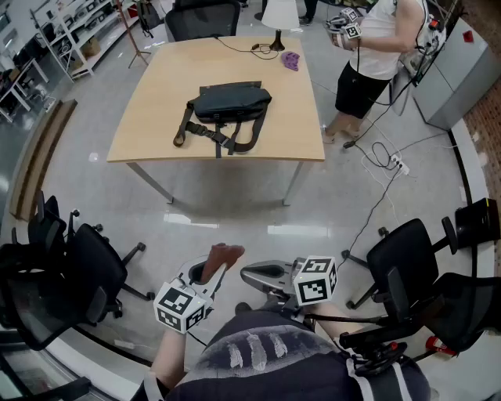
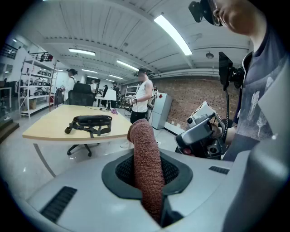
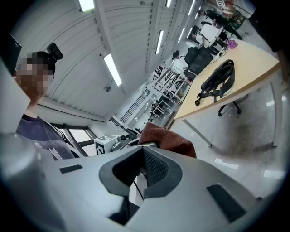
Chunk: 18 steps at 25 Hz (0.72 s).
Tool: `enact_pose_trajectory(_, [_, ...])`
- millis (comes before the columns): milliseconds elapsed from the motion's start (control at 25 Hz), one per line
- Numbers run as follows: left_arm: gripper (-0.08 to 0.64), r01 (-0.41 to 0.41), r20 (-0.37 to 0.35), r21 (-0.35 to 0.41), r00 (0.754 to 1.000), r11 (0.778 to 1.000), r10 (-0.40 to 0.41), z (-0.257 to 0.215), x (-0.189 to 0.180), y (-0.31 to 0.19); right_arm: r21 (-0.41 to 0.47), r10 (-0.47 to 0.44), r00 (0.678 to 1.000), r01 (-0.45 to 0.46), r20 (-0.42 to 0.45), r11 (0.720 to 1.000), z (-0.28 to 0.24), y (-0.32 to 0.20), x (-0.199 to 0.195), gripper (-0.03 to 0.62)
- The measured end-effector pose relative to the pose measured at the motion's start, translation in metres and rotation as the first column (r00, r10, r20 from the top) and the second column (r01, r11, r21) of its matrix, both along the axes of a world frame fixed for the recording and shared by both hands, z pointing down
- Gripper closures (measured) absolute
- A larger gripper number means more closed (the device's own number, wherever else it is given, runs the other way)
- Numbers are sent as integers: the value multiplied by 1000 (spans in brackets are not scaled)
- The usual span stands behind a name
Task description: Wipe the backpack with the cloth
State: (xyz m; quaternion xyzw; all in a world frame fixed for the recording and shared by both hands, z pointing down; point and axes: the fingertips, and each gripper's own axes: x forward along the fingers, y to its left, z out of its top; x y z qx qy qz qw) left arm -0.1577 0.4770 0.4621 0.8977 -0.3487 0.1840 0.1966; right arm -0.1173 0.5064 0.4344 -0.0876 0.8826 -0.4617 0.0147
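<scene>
Left gripper [image 1: 205, 274] clamped on brown cloth [image 1: 225, 252], held upright. Right gripper [image 1: 254, 274] jaws together, empty (cloth just beside it). Backpack [image 1: 227, 103] lies flat on table [image 1: 156, 86], well apart from both grippers.

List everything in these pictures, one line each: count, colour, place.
table: one, light wood, middle of the floor
backpack: one, black, lying on the table
lamp: one, white shade, far edge of the table
small purple thing: one, on the table near the lamp
office chairs: at least five, black, near left, near right and behind the table
power strip: one, white, on the floor right of the table
cabinet: one, grey, far right
standing person: one, white top, black shorts, right of the table
cloth: one, reddish brown, in the left gripper
left gripper: grey, shut on the cloth
right gripper: grey, jaws together, empty
</scene>
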Motion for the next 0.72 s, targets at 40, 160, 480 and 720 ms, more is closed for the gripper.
enact_pose_trajectory(40, [503,-2,1,16,1000,1000,2,-2,17,-18,21,14,1000,-14,-3,1000,-2,-17,18,591])
enact_pose_trajectory(160, [503,5,-10,69,1000,998,-4,-15,61,-71,88,40,999,-41,8,995,-10,-64,64,591])
enact_pose_trajectory(480, [503,-35,-5,126,999,991,36,-35,143,-152,255,12,1000,-5,-25,967,-29,-135,127,591])
enact_pose_trajectory(720, [503,-20,65,121,998,992,12,-30,159,-183,233,7,1000,-13,24,972,-31,-167,155,591])
